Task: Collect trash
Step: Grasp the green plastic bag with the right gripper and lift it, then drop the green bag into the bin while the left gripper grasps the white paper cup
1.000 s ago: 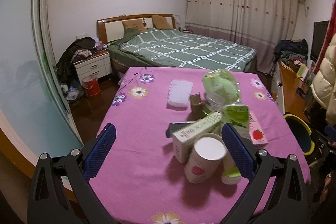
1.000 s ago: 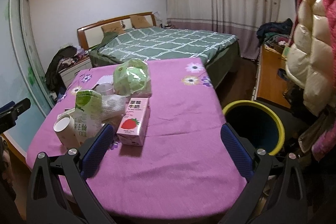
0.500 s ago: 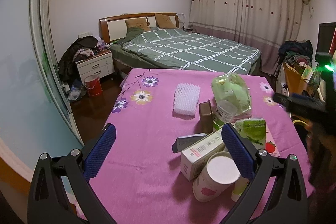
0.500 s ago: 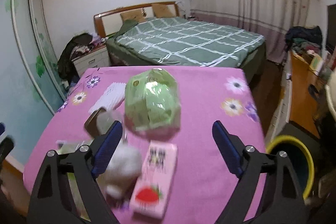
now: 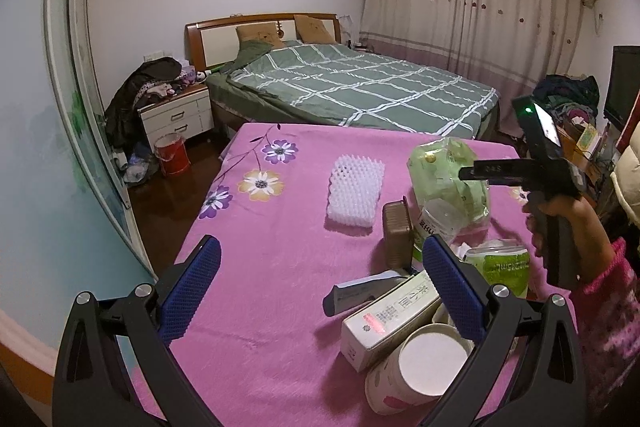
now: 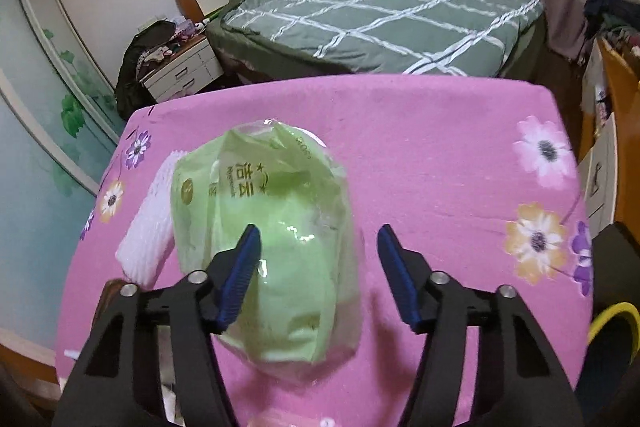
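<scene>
A: Where do the right tongs (image 6: 318,259) stand?

B: Angled down over the green plastic bag (image 6: 276,239) on the pink surface (image 6: 440,155). Their jaws are closing, with the bag between them. The left pad overlaps the bag's side; the right pad stands just clear of it, so nothing is pinched yet.

A: And the left tongs (image 5: 320,291)?

B: Spread wide and empty above the near part of the surface. The right-hand pad sits in front of a white carton (image 5: 390,319) and a paper cup (image 5: 420,367).

A: What else lies nearby?

B: A white foam net (image 5: 354,191) just left of the bag, a brown box (image 5: 397,233) and a green pouch (image 5: 502,265) nearer the cup. In the left view, a hand (image 5: 560,223) in a pink sleeve grips the right tool beside the bag.

A: Any bin?

B: A yellow-rimmed bin (image 6: 612,319) shows at the right edge, off the surface. A green bed (image 6: 380,15) stands beyond.
</scene>
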Demonstrator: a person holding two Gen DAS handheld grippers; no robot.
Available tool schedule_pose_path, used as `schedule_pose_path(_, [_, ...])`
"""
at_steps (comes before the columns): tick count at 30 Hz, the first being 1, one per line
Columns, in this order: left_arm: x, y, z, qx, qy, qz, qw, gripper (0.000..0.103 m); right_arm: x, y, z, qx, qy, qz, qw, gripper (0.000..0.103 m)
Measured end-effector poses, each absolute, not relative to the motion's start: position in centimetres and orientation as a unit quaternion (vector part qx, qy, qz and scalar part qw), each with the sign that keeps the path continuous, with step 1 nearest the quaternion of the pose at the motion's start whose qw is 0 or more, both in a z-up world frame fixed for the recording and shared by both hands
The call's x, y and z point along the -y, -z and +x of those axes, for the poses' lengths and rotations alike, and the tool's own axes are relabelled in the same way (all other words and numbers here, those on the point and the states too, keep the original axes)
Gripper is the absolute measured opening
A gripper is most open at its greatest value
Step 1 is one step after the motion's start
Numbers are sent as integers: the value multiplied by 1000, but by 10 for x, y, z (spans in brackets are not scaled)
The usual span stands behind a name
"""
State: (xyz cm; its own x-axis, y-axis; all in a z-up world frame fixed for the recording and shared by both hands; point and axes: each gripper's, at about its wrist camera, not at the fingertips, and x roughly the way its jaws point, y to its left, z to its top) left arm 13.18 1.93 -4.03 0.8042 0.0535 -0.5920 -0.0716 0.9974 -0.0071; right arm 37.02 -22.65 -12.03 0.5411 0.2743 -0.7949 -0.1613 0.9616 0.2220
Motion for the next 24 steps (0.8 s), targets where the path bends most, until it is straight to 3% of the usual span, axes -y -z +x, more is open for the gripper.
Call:
schedule_pose_path(2, [-17,41,133,-313,-31,-12,949,99,225,122,374,-467,-134,70,871,48])
schedule_pose_path(7, [-15,44,135,-315,-26,-15,949,99,225,114,369,-455,-135,80,876,11])
schedule_pose_path(9, [-14,45,135,-315,-23,-16,949,99,226,108,360,-445,-130,82,882,7])
schedule_pose_path(24, [3,40,116,-307,8,-6,952,99,311,39,262,-347,-77,133,925,3])
